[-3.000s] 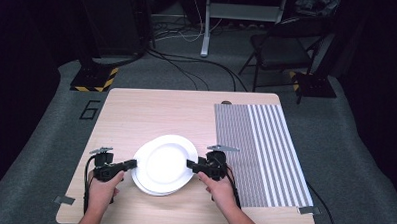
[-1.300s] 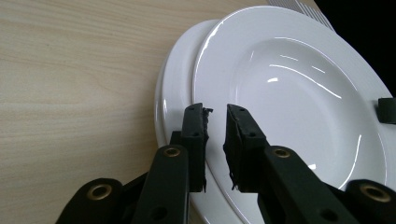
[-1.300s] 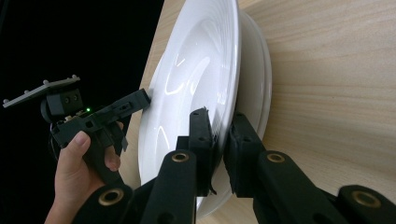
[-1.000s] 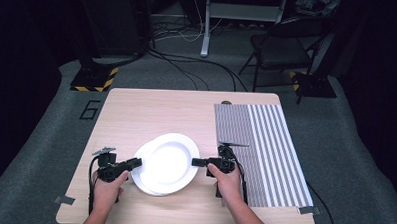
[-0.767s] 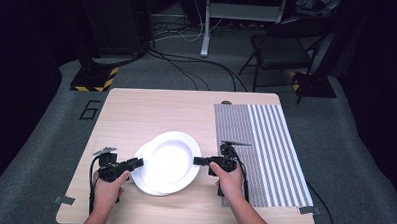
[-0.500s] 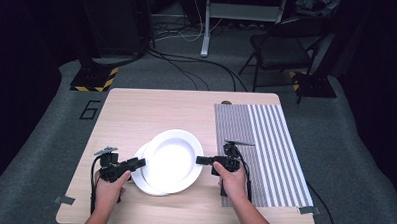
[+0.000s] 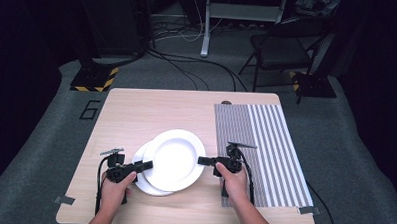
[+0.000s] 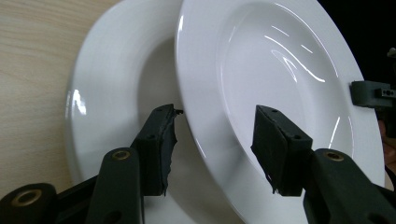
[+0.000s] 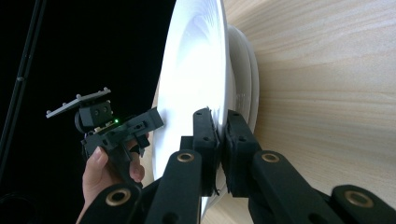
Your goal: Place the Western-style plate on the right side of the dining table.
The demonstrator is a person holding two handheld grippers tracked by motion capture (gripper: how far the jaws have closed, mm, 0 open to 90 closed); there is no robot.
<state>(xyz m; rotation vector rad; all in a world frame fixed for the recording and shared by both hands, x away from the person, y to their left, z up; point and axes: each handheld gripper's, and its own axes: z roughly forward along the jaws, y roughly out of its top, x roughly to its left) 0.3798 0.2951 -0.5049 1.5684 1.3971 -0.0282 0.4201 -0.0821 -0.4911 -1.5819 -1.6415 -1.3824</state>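
Two white plates sat near the front of the wooden table (image 7: 136, 110). The top plate (image 7: 175, 158) was lifted and slid over toward 3 o'clock, so it only partly covered the bottom plate (image 7: 143, 182), which peeked out at about 8 o'clock.

The right gripper (image 7: 203, 161) was at 3 o'clock from the top plate. Its tongs were pinched tight on that plate's rim, one jaw on each side of the edge.

The left gripper (image 7: 145, 164) was at about 8 o'clock from the top plate. Its tongs were spread wide, and the rim of the top plate ran between the two jaws without being squeezed. One jaw was over the bottom plate.

A striped mat (image 7: 265, 144) lay on the table at 3 o'clock from the plates, just beside the right hand (image 7: 232, 177).
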